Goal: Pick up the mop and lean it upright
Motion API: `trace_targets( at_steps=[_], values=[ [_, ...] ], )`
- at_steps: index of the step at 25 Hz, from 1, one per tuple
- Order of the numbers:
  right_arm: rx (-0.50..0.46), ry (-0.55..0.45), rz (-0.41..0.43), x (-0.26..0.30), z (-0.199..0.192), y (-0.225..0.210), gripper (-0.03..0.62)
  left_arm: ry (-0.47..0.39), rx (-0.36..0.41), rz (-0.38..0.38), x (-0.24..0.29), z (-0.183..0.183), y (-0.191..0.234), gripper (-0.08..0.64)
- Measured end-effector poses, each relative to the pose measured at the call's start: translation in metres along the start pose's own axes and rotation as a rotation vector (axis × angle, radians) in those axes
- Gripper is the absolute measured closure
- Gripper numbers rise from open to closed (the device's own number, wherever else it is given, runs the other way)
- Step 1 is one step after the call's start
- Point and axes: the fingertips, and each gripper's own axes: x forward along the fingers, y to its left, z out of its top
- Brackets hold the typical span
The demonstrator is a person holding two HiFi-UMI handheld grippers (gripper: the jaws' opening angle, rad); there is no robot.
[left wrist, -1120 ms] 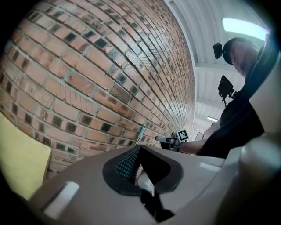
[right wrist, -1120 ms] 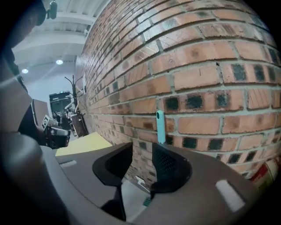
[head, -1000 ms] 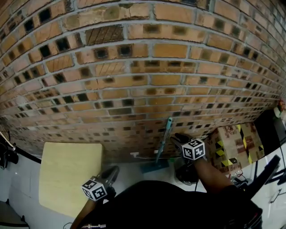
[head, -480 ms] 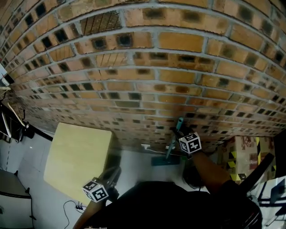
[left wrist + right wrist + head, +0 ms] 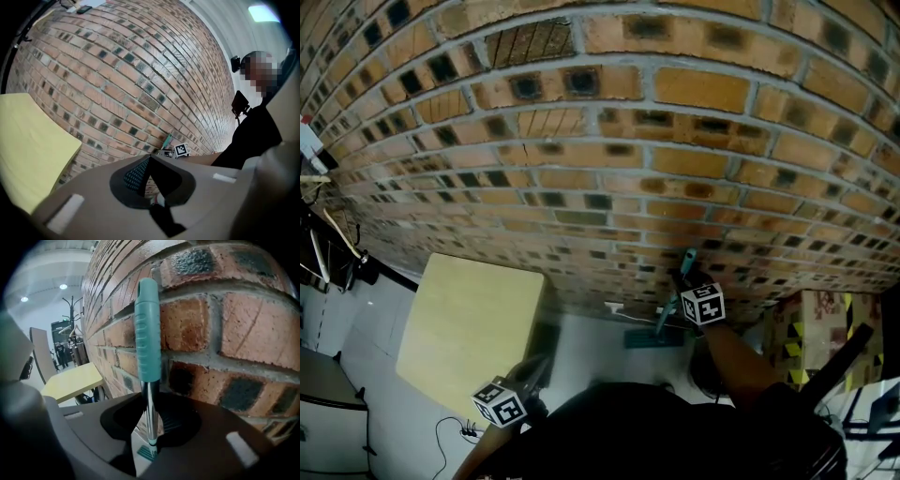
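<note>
The right gripper has its dark, smooth plastic jaws closing around the mop. The thin, shiny metal shaft stands between the ribbed teal pads, and a sliver of gap shows on either side. The left gripper is clenched: its grey jaws meet at the tips with nothing between them, and one teal pad with a fine dotted texture shows.

In the right gripper view the mop's handle ends in a rounded, matte teal grip, which rests against a mortar joint of the brick wall. In the head view the mop stands nearly upright against that wall, its flat rectangular teal head on the pale floor at the foot of the bricks. The right gripper is at the upper part of the shaft, its marker cube just below. The bricks are rough, orange-brown with dark blotches, set in grey mortar.

The left gripper hangs low, well apart from the mop, beside a smooth, pale yellow square tabletop. A printed cardboard box sits to the right.
</note>
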Motion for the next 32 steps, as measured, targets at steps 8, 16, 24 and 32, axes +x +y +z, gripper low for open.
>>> trace_targets(
  at_steps=[8,16,24,32],
  values=[
    [-0.006,-0.001,0.052,-0.033,0.0,0.013,0.482,0.015,0.014,-0.054,0.012,0.0,-0.004,0.566],
    [-0.015,-0.033,0.113,-0.106,0.054,0.031,0.48,-0.006,0.076,-0.158,0.038,0.019,-0.031,0.566],
    [-0.044,-0.119,0.159,-0.185,0.145,0.05,0.48,-0.071,0.103,-0.238,0.054,0.046,-0.056,0.566],
    [-0.06,-0.265,0.188,-0.255,0.237,0.066,0.479,-0.121,0.11,-0.253,0.05,0.064,-0.063,0.565]
  ],
)
